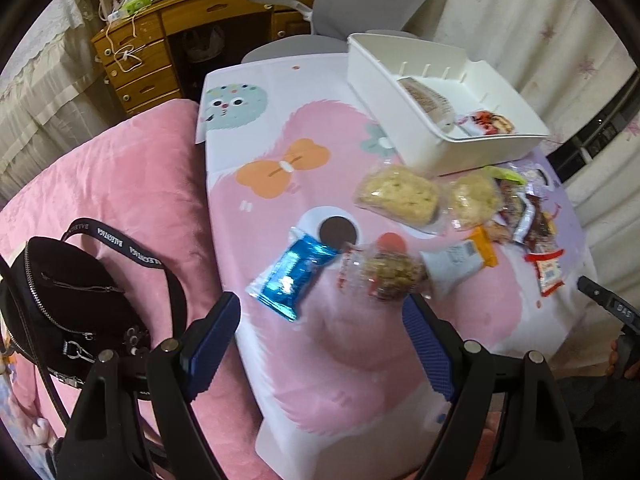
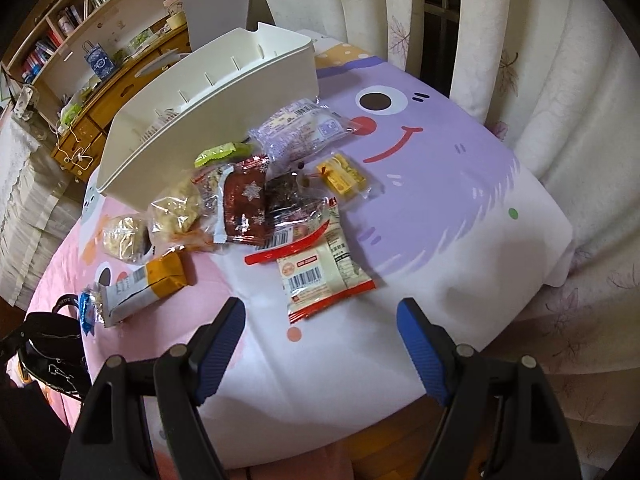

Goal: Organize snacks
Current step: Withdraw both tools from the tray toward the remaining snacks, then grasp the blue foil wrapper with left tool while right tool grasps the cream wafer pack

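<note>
Snacks lie loose beside a white bin (image 1: 384, 120) at the tabletop's (image 1: 280, 92) far edge.
Two packets (image 1: 452, 114) sit inside it; left gripper (image 1: 320, 320) and right gripper (image 2: 320, 322) hover wide open, empty.

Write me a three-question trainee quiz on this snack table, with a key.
1. True or false: the white bin is empty.
2. Multiple choice: the blue foil packet lies (a) in the bin, (b) on the tablecloth ahead of the left gripper, (c) on the black bag.
3. Short answer: what does the right gripper hold?

Key
1. False; at least two packets lie inside.
2. b.
3. Nothing; its jaws stand open above the cloth, just short of the red-edged barcode packet.
</note>
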Motion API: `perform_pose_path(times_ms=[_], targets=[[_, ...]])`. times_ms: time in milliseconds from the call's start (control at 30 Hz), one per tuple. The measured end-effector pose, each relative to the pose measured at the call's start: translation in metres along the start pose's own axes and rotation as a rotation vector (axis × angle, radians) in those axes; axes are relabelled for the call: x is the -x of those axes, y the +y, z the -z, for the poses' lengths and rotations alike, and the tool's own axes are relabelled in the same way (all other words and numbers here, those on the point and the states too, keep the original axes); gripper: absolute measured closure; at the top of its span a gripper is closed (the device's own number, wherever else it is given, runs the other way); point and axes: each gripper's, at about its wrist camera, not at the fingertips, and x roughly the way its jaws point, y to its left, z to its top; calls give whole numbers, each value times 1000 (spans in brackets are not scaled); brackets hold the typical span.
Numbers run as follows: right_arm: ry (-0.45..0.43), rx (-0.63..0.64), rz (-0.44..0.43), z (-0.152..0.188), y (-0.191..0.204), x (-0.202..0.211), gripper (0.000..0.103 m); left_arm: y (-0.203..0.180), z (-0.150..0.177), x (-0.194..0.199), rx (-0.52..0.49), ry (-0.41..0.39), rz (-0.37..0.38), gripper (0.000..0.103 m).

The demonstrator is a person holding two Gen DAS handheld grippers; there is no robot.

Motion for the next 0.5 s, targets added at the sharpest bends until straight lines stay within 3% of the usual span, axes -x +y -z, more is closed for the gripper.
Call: perform_pose_path(times_ms=[267,500], targets=[[20,78,8,-9,8,-19,24,10,-13,-41,-2,77,-50,23],[80,123,70,-13,14,-45,24,18,-20,-77,8,150,-73,23]])
